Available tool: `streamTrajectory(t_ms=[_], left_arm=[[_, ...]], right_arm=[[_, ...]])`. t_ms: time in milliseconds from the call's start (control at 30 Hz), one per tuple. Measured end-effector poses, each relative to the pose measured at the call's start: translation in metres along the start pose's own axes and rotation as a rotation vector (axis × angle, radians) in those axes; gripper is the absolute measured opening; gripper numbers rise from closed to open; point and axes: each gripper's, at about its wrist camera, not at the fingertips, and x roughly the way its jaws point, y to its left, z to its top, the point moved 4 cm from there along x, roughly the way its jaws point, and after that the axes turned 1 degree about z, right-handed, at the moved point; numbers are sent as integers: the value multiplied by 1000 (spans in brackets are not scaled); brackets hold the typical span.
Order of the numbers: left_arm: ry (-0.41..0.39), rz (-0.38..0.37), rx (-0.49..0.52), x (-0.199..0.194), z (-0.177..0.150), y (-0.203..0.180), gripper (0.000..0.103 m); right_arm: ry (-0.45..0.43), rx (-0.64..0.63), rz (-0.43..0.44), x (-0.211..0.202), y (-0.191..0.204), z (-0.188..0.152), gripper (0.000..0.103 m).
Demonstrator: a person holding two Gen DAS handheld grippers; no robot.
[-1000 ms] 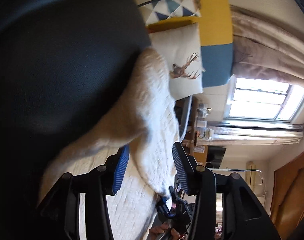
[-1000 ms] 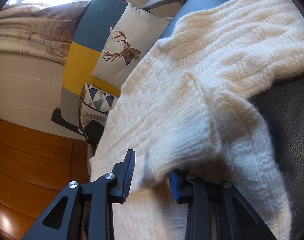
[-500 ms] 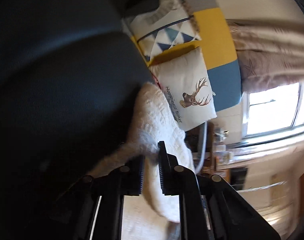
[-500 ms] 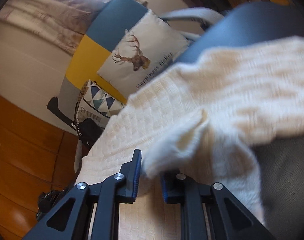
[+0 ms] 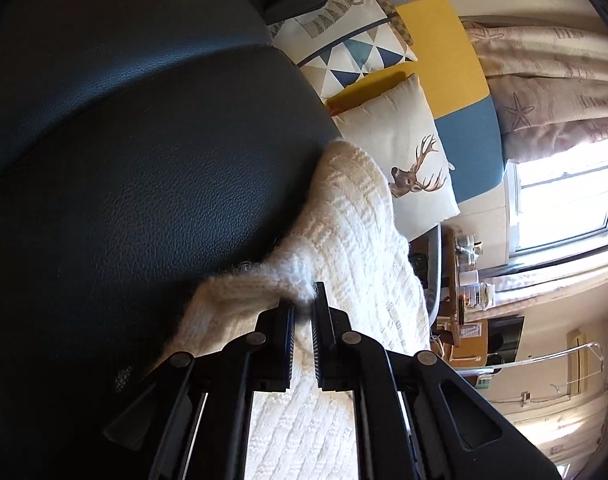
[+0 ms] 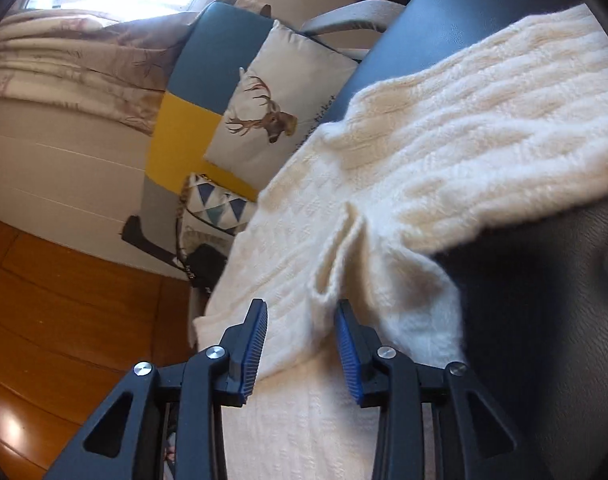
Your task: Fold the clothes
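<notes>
Nearest the left wrist camera, the left gripper (image 5: 303, 312) is seen pinched nearly together on a bunched fold of the cream knitted sweater (image 5: 356, 248), a tuft of wool showing between its ribbed pads; the fold is probably held so that it can be carried across the garment. In the right wrist view, the right gripper (image 6: 301, 336) is held with its jaws set moderately apart, a raised ridge of the same sweater (image 6: 444, 152) standing between them, ungripped as far as can be judged. The sweater is spread over a black leather seat (image 5: 152, 168), one part draped toward the seat's far edge, so that a broad surface is given for folding. Beyond the seat's edge, a deer-print cushion (image 6: 280, 108) and a triangle-patterned cushion (image 5: 344, 56) are propped against a blue and yellow sofa (image 6: 184, 128). Farther off, a window (image 5: 564, 196) is seen.
</notes>
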Motion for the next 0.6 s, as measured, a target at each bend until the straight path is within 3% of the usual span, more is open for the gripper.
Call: streamTrajectory(t_ms=[367, 467, 600], left_arm=[[28, -13, 2, 2, -1, 2, 8], [33, -14, 2, 2, 0, 3, 8], [40, -11, 10, 4, 1, 2, 8]], right_arm=[[67, -123, -99, 36, 9, -15, 36], [23, -25, -13, 38, -1, -12, 36], [-16, -135, -5, 39, 11, -11, 36]])
